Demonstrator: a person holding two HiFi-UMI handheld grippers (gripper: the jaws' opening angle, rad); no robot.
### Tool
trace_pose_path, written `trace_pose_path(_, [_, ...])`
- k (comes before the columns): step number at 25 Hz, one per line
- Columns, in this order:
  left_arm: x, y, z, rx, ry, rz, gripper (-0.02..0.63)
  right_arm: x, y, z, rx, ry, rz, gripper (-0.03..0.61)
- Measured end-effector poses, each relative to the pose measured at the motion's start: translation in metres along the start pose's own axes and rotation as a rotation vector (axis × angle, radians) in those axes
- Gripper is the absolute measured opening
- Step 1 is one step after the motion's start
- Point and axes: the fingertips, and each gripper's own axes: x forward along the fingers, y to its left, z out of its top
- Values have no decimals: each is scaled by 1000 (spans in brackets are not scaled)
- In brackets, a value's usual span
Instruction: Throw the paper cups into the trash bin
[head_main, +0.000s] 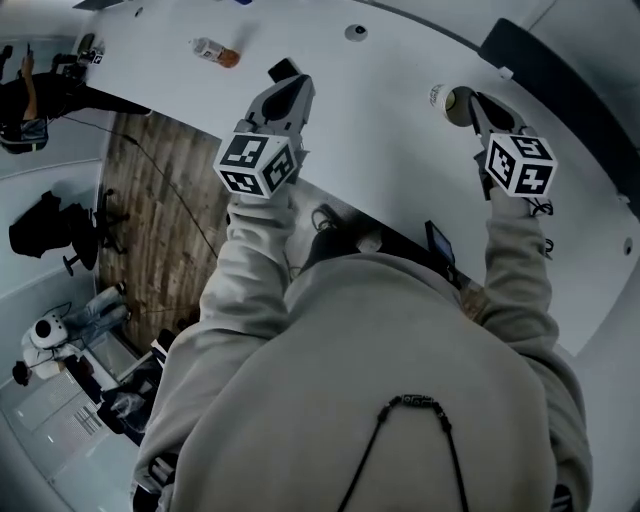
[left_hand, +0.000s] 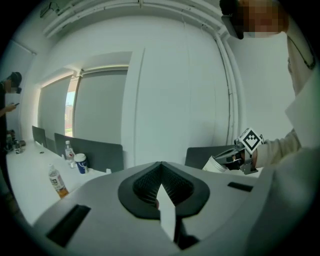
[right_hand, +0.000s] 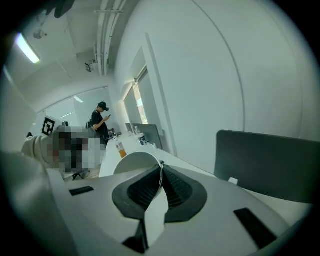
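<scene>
No readable text or numbers, bottle (left_hand: 57, 181) label blurred, lidded cup (left_hand: 81, 163) print too small

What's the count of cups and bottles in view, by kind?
Cups: 2, the white cup pinched in the right gripper and the blue cup on the table.
Bottles: 2, the amber bottle and the clear bottle.
Total: 4

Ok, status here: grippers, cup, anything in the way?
Left gripper shut, empty. Right gripper shut on paper cup rim. Trash bin not in view. No obstruction seen.
</scene>
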Motion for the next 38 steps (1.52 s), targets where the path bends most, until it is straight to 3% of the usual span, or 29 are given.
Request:
trace_pose_path(5, [-107,20,-36,-52,-36,115,3,19,106,-12,-90,8,154,38])
trace_pose_path(9, [-199,69,-67,-93,-80,221,3,57,221,-3,-204,8,277,38])
trace_pose_path(14, [-341,140,-99,-160,-139,411,3,90,366,2,-343,52,429,38])
trace_pose_path(18, [-444,204,-133,-223,-175,538,3,121,478,3,-406,64,508,38])
trace_pose_path(24, [-561,271,-152,-203,-171,613,3,151,631,-2,-443,74,613,38])
trace_pose_path(30, [-657,309,-173,-175,-164,682,3,156,770,-24,-482,86,742,38])
trace_pose_path(33, [-699,323,-182,-216,-205,748,3,154,826,-31,-538,106,820,38])
trace_pose_path(38, [-744,326,-207,-270,-212,885,3,183,870,-18,-581,126,895,38])
